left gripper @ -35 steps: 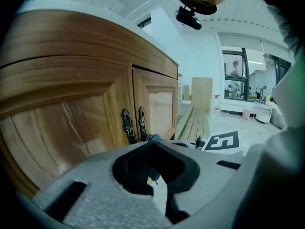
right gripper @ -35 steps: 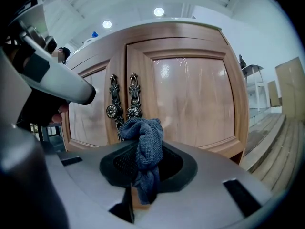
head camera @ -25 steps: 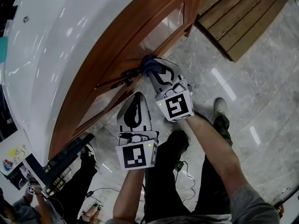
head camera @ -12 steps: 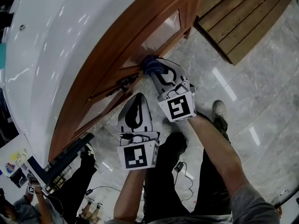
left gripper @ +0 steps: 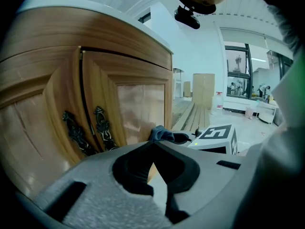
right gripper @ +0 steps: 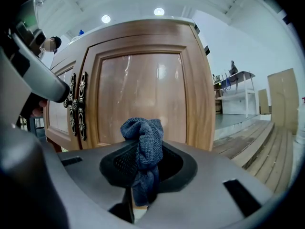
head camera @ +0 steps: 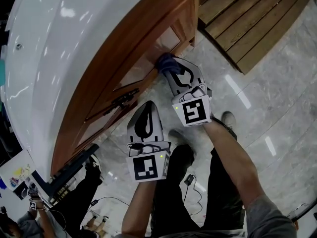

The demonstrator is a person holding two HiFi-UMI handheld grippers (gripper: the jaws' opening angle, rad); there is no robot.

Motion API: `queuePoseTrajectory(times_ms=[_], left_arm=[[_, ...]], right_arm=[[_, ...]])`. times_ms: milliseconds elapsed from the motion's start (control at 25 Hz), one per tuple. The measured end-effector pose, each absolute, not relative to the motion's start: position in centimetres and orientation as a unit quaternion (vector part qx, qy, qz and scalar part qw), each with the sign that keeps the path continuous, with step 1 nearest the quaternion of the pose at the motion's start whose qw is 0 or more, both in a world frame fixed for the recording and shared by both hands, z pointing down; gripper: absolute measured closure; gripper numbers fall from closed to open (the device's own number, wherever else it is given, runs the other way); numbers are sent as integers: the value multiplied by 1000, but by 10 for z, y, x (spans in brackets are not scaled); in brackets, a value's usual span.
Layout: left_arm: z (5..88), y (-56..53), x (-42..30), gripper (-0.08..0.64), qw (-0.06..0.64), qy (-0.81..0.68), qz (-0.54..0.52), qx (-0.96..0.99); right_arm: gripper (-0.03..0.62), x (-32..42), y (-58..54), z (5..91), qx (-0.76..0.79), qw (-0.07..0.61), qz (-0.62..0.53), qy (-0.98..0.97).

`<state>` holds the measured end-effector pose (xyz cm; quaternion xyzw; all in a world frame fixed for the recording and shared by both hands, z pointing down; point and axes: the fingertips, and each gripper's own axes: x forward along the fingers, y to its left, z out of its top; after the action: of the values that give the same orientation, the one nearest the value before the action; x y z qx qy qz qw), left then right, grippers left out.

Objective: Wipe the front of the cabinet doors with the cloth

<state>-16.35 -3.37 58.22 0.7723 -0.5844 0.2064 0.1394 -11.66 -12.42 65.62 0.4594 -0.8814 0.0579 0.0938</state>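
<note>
The wooden cabinet door (head camera: 143,66) is seen from above under a white countertop (head camera: 64,43). My right gripper (head camera: 168,66) is shut on a dark blue cloth (head camera: 165,61) that presses on the right-hand door's lower panel, near its right edge. In the right gripper view the cloth (right gripper: 143,144) bunches between the jaws before the glossy door panel (right gripper: 143,89). My left gripper (head camera: 147,104) hangs a little off the doors below the dark ornate handles (head camera: 121,100), shut and empty. The left gripper view shows the handles (left gripper: 88,130) and the cloth (left gripper: 162,133) further right.
A stepped wooden platform (head camera: 247,19) lies right of the cabinet on the marble floor. The person's legs and a shoe (head camera: 228,118) stand under the grippers, with a cable (head camera: 193,180) on the floor. A dark rack (head camera: 59,175) and another person stand at the lower left.
My right gripper has slid the cloth rightward along the door, away from the handles towards the cabinet's right edge. The left gripper has hardly moved.
</note>
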Motion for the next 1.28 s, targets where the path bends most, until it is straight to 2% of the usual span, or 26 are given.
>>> queuePoseTrajectory(times_ms=[1040,1280], left_arm=[[582,-64,-112,554,145,-601,201,760],[584,-60,-106,554,145,-602,204,758]], right_arm=[[514,-45,-165,659,459,115,34,-880],[514,-22,-179,658,498,97,53,-860]])
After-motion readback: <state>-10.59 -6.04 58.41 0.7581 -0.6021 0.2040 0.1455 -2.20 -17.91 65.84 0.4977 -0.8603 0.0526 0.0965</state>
